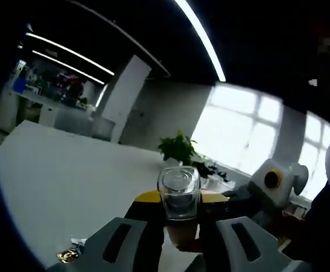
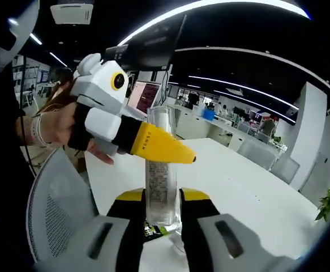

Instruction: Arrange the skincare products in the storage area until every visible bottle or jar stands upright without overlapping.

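the white table (image 2: 255,170) is smooth, so a tilted release could let the bottle (image 2: 162,170) topple and roll. the bottle is tall, clear plastic with a printed label, lifted above the table. both the right gripper (image 2: 162,224) and the left gripper (image 1: 179,226) are clamped on it (yellow-tipped jaws).

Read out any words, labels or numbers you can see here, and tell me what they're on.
No text reads clearly.
Bottle: printed label, too small and blurred.
Left claw: dark lettering on its yellow finger, too blurred to read.
Monitor: reddish screen text, illegible.
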Demonstrator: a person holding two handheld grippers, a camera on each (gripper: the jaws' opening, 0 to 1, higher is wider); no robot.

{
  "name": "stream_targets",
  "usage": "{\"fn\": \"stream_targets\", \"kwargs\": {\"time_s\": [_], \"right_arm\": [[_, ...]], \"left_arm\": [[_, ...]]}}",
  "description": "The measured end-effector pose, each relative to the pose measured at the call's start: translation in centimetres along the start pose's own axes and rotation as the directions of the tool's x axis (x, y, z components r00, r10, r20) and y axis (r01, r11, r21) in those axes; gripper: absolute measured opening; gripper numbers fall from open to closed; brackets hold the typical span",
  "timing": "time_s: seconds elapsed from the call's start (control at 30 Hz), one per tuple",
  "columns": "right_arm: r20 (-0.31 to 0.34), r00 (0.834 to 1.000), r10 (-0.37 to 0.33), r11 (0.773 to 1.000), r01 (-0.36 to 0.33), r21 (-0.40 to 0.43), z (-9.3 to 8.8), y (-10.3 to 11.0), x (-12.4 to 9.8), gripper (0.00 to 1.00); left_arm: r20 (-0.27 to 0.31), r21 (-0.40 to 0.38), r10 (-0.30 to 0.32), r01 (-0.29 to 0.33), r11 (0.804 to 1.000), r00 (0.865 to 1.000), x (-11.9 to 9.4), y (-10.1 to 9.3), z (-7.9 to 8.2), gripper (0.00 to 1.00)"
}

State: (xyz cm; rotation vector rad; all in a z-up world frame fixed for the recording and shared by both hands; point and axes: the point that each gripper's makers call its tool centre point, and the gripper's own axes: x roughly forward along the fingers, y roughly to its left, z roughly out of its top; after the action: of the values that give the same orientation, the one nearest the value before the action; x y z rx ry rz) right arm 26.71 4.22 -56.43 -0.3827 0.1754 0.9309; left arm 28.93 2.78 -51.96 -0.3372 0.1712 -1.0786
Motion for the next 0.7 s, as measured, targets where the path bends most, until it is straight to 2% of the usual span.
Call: {"fn": "stream_targets", "kwargs": {"time_s": [0.03,0.07,0.1,0.13,0.2,0.3,0.4,0.5,0.6,0.7], "right_arm": [[0.013,1.000,0.024,1.000,-0.024,0.013,0.1,0.3,0.0,0.23],[0.020,0.998,0.063,0.998,-0.064,0.013,0.2,0.9,-0.1,0.23],[0.017,0.995,0.099,0.994,-0.100,0.035,0.0,1.3,-0.2,0.23],[0.018,0.994,0.107,0.993,-0.108,0.046,-0.1,1.3,-0.3,0.23],[0.046,0.983,0.176,0.981,-0.179,0.071,0.2,2.3,-0.5,0.24],[0.057,0.969,0.239,0.967,-0.243,0.075,0.2,3.0,-0.8,0.23],[0.075,0.947,0.312,0.944,-0.318,0.083,0.2,3.8,-1.1,0.23],[0.081,0.935,0.345,0.932,-0.352,0.090,0.1,4.2,-1.4,0.23],[0.084,0.923,0.376,0.919,-0.383,0.093,0.0,4.7,-1.5,0.22],[0.098,0.914,0.395,0.909,-0.404,0.100,0.1,5.0,-1.8,0.22]], "left_arm": [[-0.003,0.025,-0.020,0.020,0.999,1.000,-0.1,-0.3,0.1,0.18],[-0.039,0.046,-0.065,0.066,0.997,0.997,-0.5,-1.0,-0.2,0.18],[-0.055,0.091,-0.079,0.084,0.992,0.995,-0.6,-1.2,-0.3,0.18],[-0.086,0.121,-0.099,0.109,0.987,0.991,-0.9,-1.6,-0.5,0.18],[-0.109,0.131,-0.155,0.168,0.977,0.982,-1.2,-2.6,-0.6,0.18],[-0.163,0.165,-0.218,0.244,0.956,0.962,-1.7,-3.5,-1.0,0.18],[-0.186,0.207,-0.294,0.330,0.921,0.937,-2.1,-4.8,-1.2,0.18],[-0.205,0.203,-0.333,0.373,0.905,0.920,-2.2,-5.5,-1.5,0.18],[-0.223,0.185,-0.381,0.423,0.887,0.897,-2.3,-6.2,-1.9,0.18],[-0.219,0.181,-0.412,0.451,0.874,0.885,-2.3,-6.6,-1.9,0.18]]}}
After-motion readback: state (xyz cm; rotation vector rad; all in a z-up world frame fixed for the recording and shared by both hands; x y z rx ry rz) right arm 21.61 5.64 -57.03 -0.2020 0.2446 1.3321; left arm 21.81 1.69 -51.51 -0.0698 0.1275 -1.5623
